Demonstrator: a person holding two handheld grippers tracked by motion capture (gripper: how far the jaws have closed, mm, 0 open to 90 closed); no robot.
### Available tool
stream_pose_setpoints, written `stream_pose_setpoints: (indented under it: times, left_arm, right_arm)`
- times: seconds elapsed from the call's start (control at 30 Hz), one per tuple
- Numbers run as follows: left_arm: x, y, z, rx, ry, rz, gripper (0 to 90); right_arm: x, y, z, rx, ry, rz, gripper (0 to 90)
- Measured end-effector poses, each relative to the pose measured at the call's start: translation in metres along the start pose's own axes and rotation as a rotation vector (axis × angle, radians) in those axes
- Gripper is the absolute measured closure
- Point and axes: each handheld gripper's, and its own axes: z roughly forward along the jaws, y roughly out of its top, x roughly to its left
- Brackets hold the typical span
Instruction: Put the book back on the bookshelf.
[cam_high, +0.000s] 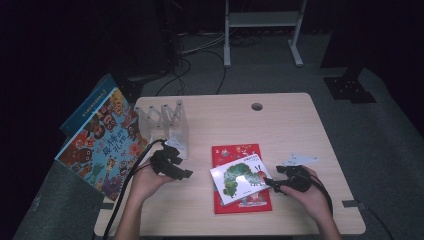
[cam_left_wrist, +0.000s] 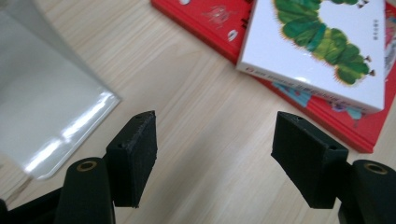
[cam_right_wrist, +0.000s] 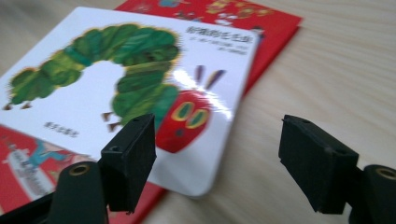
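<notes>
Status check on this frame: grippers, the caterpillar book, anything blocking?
Left gripper open over bare table. Right gripper open, corner of caterpillar book between its jaws, not pinched. Caterpillar book lies askew on red book. Nothing in the way.

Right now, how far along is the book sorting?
Done: nothing is filed; the clear acrylic divider rack holds no book. In hand: the right gripper, jaws open, reaches the corner of the white caterpillar board book, which lies on the red picture book. The left gripper is open over the wooden table. Left: probably both books, likely into the rack.
</notes>
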Motion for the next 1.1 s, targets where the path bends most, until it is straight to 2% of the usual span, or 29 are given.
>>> stream_pose_setpoints:
  times: [0.03,0.07,0.1,0.2,0.43,0.77,0.83,0.97,1.07,1.1]
  left_arm:
    - [0.000,0.000,0.000,0.000,0.000,0.000,29.7]
    - [-0.001,0.001,0.003,0.002,-0.006,0.002,29.6]
    - [-0.004,0.002,0.009,0.020,-0.014,0.016,29.5]
    - [-0.009,0.002,0.015,0.015,-0.030,0.028,28.3]
    - [-0.012,0.004,0.025,0.021,-0.049,0.036,26.3]
    - [-0.010,0.009,0.043,0.020,-0.091,0.026,23.5]
    - [-0.009,0.011,0.049,0.035,-0.101,0.032,23.0]
    - [-0.008,0.010,0.055,0.041,-0.113,0.029,22.5]
    - [-0.008,0.010,0.057,0.037,-0.120,0.026,22.5]
    - [-0.008,0.010,0.060,0.037,-0.123,0.023,22.4]
  right_arm:
    - [0.000,0.000,0.000,0.000,0.000,0.000,26.2]
    - [0.006,-0.001,0.004,0.002,0.023,-0.014,25.7]
    - [0.009,-0.002,0.005,0.003,0.033,-0.023,25.7]
    - [0.017,-0.002,0.010,0.009,0.057,-0.043,23.1]
    - [0.021,0.002,0.014,0.013,0.034,-0.079,21.9]
    - [0.029,0.017,0.033,0.011,0.079,-0.118,22.3]
    - [0.029,0.021,0.040,0.010,0.096,-0.109,22.2]
    - [0.031,0.023,0.040,0.018,0.091,-0.115,22.0]
    - [0.033,0.017,0.034,0.022,0.094,-0.118,20.6]
    - [0.036,0.012,0.030,0.031,0.080,-0.130,19.0]
